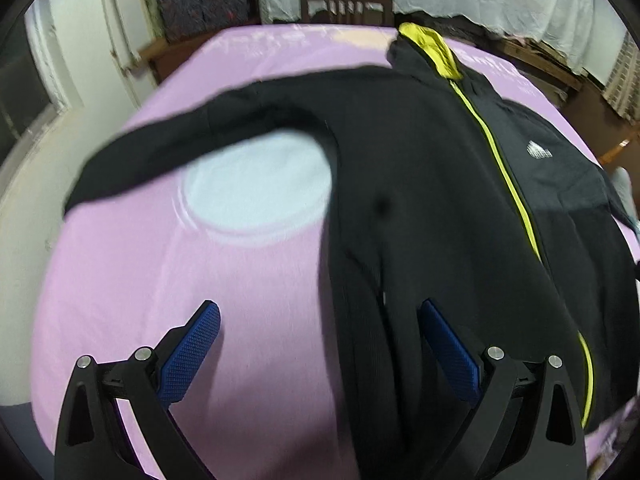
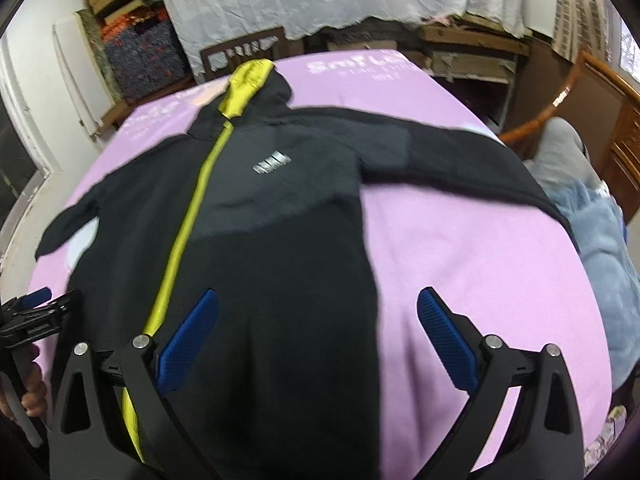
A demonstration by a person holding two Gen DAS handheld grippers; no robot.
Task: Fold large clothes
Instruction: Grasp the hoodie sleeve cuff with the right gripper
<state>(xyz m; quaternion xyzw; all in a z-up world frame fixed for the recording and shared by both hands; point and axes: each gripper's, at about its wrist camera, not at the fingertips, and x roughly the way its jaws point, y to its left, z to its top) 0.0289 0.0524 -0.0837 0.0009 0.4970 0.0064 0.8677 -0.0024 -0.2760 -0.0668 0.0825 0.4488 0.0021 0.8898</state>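
A black hooded jacket [image 1: 420,168] with a yellow zip and yellow hood lining lies face up, spread flat on a pink sheet [image 1: 140,280]. It also shows in the right wrist view [image 2: 280,240], with both sleeves stretched out to the sides. My left gripper [image 1: 318,314] is open and empty, hovering over the jacket's lower left edge. My right gripper [image 2: 318,300] is open and empty, hovering over the jacket's lower right edge. The left gripper also appears at the left edge of the right wrist view [image 2: 44,304].
The pink sheet [image 2: 480,260] covers a table and has a pale round patch [image 1: 256,184] under the left sleeve. A light blue fluffy garment [image 2: 600,248] lies at the table's right side. A dark chair [image 1: 346,8] stands beyond the far edge.
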